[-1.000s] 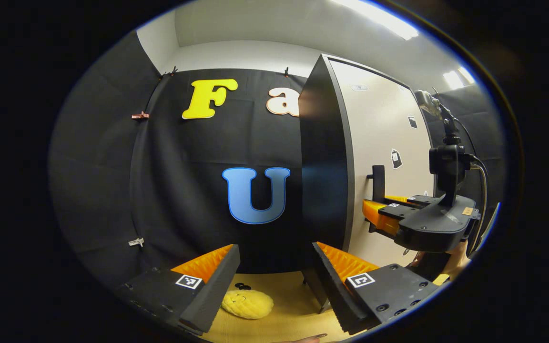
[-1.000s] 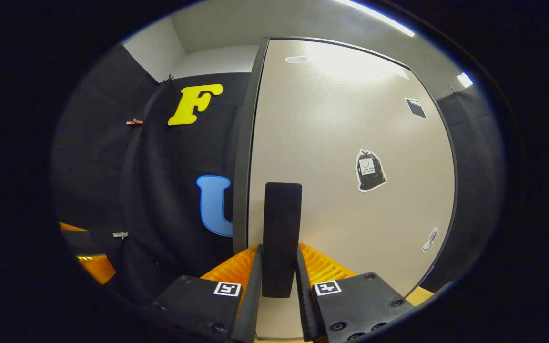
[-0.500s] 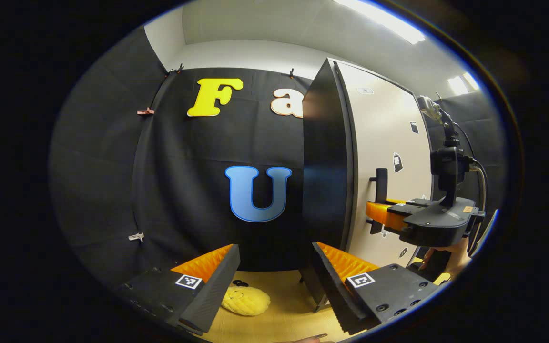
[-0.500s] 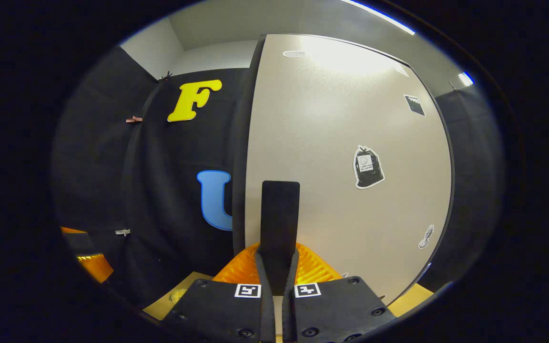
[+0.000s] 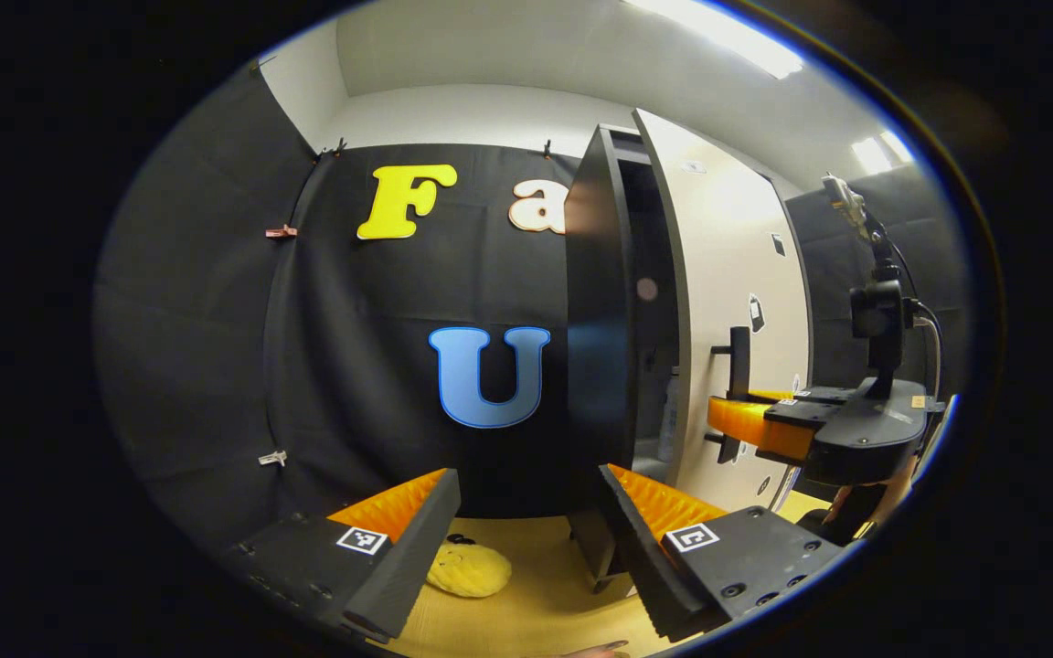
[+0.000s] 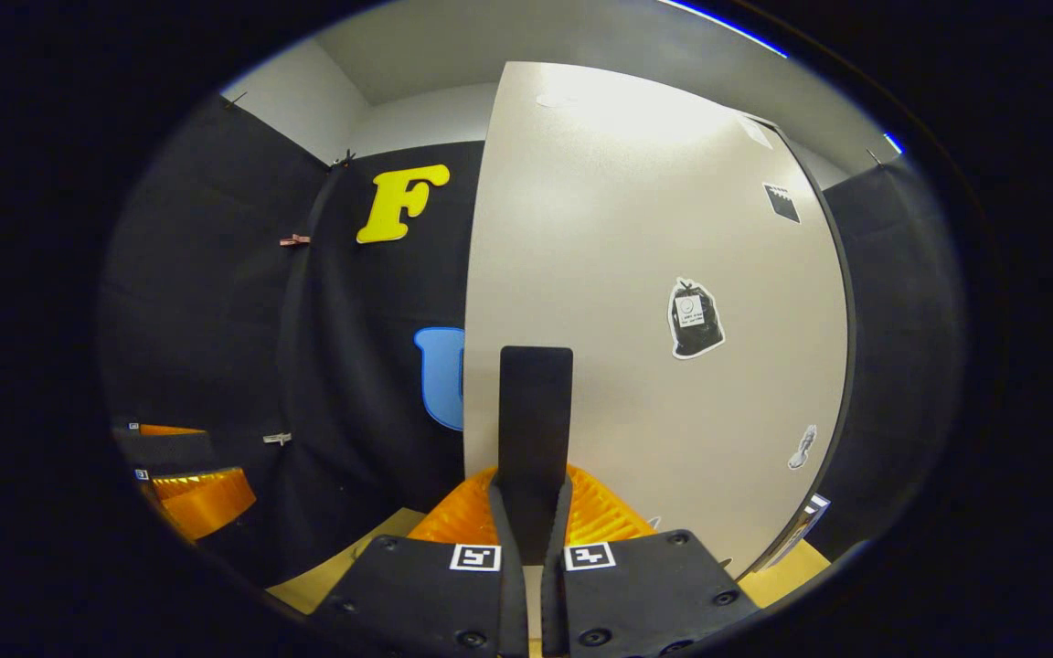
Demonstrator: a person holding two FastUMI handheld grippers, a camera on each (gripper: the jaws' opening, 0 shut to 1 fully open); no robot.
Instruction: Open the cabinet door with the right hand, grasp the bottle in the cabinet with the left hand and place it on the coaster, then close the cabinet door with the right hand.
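The cabinet (image 5: 595,320) is black with a pale door (image 5: 728,265), which stands ajar. Through the gap a dark inside (image 5: 650,302) shows, with a pale shape low down that may be the bottle (image 5: 670,416). My right gripper (image 5: 741,416) is shut on the door's black handle (image 5: 739,361). In the right gripper view the handle (image 6: 536,411) stands upright between the gripper's (image 6: 531,516) closed fingers, against the door (image 6: 654,274). My left gripper (image 5: 526,516) hangs open and holds nothing, left of the cabinet. Below it a yellow plush coaster (image 5: 469,568) lies on the table.
The wooden table top (image 5: 545,594) runs under the cabinet's foot. The booth's black cloth wall (image 5: 353,347) closes off the back and the left. The left gripper (image 6: 193,484) sits low at the left edge of the right gripper view.
My right gripper closed on the handle and pulled; the door has swung out from shut to ajar, showing the inside. The left gripper has barely moved.
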